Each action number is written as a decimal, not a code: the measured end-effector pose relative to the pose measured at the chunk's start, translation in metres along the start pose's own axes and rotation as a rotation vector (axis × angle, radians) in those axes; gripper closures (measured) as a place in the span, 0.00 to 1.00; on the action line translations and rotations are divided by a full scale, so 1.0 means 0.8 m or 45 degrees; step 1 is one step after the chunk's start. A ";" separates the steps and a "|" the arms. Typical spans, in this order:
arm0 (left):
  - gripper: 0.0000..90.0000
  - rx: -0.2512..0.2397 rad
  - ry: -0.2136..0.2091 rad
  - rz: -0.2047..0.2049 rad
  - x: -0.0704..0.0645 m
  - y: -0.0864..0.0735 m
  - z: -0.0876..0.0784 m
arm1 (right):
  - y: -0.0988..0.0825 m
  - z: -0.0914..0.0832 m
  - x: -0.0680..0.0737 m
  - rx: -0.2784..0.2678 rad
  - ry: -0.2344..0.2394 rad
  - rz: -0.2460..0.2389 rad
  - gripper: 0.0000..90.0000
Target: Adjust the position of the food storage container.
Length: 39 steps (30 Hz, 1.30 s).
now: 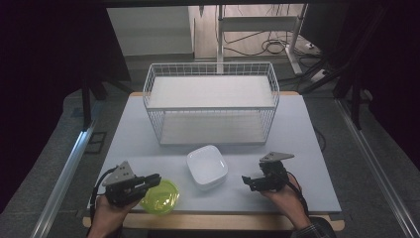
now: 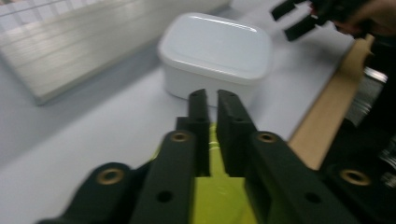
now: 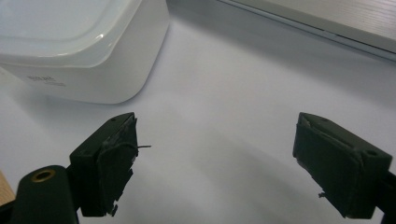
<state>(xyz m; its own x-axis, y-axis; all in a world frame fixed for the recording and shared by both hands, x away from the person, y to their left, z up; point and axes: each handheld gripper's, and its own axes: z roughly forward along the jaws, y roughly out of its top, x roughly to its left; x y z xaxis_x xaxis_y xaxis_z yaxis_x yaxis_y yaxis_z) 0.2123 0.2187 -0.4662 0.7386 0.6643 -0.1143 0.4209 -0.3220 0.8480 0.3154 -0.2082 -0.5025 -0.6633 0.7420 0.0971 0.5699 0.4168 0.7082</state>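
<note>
My left gripper (image 1: 157,179): I hold it near the front left corner of the table. Its tips point to the right, toward the white bowls.

Left jaws: they are squeezed nearly together, with just a thin slit between them. In the left gripper view (image 2: 212,100) the slit sits right over the edge of the green bowl. I think they pinch its rim, but that spot is blurry and partly hidden.

Green bowl (image 1: 161,196): it is see-through yellow-green and round, so it has no long side. It sits at the front edge of the table, under my left jaws, with its open side up. In the left gripper view (image 2: 219,196) it glows green between and below my jaws.

White bowls (image 1: 207,166): a stack of square ones with round corners, open side up. They sit in the middle of the table, just to the right of the green bowl, with a small gap between them. In the high view the stack's corners point toward the basket and toward me.

My right gripper (image 1: 247,181): it is low over the table, to the right of the white bowls (image 3: 74,46), pointing left at them.

Right jaws: wide open, with nothing in them. I see bare table (image 3: 219,135) between them.

Wire basket (image 1: 148,84): white, long from left to right, at the back of the table, well away from both bowls.
</note>
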 end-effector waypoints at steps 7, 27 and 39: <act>1.00 0.112 -0.091 0.045 -0.040 -0.020 0.008 | -0.001 0.002 0.001 0.029 -0.014 0.003 0.17; 1.00 0.249 -0.145 0.010 -0.053 -0.035 0.033 | -0.003 0.007 0.001 0.067 -0.021 -0.011 0.18; 1.00 0.242 -0.067 -0.055 -0.025 -0.037 0.034 | -0.003 0.009 0.001 0.077 -0.017 -0.015 0.18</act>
<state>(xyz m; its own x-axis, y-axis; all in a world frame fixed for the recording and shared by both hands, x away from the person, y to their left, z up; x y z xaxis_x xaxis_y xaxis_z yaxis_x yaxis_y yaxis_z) 0.1998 0.1965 -0.5028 0.7425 0.6454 -0.1796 0.5407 -0.4191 0.7294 0.3166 -0.2050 -0.5092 -0.6640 0.7436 0.0790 0.5904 0.4565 0.6656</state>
